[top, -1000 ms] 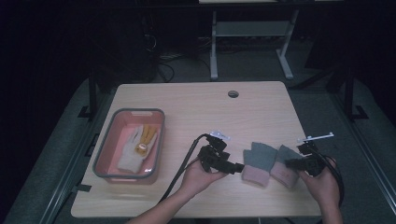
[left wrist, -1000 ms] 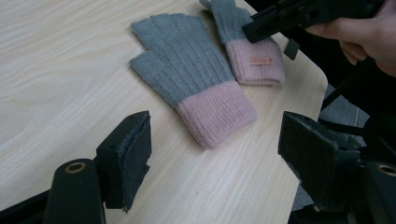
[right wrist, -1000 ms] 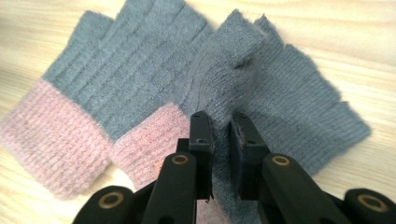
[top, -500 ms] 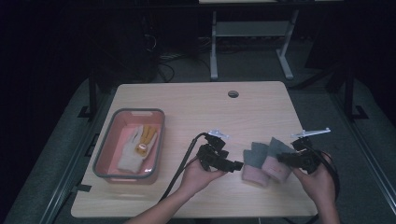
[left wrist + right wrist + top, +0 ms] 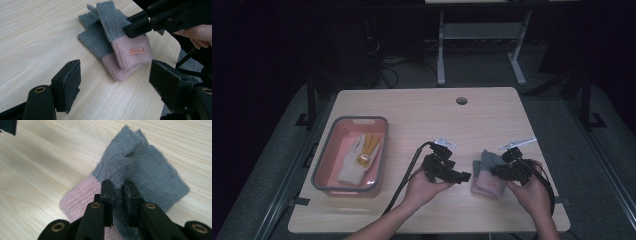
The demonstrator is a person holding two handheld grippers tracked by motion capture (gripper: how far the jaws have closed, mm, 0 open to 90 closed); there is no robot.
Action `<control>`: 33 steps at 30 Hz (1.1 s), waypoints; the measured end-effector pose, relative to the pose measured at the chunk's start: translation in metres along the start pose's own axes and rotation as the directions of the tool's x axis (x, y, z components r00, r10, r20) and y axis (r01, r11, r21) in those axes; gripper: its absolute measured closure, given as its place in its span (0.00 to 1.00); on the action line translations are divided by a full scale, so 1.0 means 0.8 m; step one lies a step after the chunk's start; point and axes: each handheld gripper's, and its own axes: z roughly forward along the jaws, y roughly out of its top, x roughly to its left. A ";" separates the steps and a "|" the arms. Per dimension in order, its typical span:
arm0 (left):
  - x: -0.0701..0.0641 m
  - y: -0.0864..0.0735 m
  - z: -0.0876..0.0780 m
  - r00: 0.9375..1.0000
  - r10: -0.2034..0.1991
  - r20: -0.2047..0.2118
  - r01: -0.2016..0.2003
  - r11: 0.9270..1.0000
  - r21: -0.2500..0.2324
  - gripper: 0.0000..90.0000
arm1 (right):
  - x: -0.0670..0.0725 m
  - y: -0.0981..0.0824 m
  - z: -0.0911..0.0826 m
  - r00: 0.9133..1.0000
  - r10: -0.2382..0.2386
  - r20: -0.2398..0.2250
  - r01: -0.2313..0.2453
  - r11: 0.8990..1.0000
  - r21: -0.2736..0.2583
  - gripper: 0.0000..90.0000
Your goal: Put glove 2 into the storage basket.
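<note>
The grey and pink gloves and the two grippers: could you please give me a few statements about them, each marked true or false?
1. The right gripper is shut on the upper glove. True.
2. The left gripper grips the gloves' pink cuffs. False: its jaws stand open and hold nothing.
3. The two grey and pink gloves lie one on the other. True.
4. The gloves lie in the pink tray. False: they lie on the table; the tray holds a white and yellow glove.

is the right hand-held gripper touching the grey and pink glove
Touching. In the right gripper view, the right hand-held gripper has its jaws pinched shut on a fold of the grey and pink glove.
</note>
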 end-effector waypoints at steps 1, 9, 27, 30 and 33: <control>0.000 0.000 0.000 1.000 0.000 0.001 0.000 1.000 0.001 0.28 | 0.001 0.001 0.001 1.000 -0.004 -0.002 0.004 1.000 -0.004 0.89; -0.001 -0.002 0.006 1.000 -0.002 0.003 0.002 1.000 0.012 0.29 | 0.007 0.000 0.018 0.999 -0.031 0.013 0.031 0.999 0.007 0.84; 0.006 -0.003 0.056 0.997 -0.075 0.032 0.074 0.996 0.047 0.34 | -0.037 -0.027 0.003 0.980 0.192 -0.050 -0.195 0.979 -0.062 0.57; 0.009 -0.004 0.065 0.995 -0.094 0.037 0.093 0.994 0.050 0.34 | -0.043 -0.031 0.006 0.973 0.221 -0.069 -0.225 0.973 -0.060 0.54; 0.012 -0.003 0.072 0.988 -0.138 0.066 0.135 0.990 0.051 0.34 | -0.045 -0.033 0.007 0.966 0.243 -0.083 -0.248 0.967 -0.054 0.52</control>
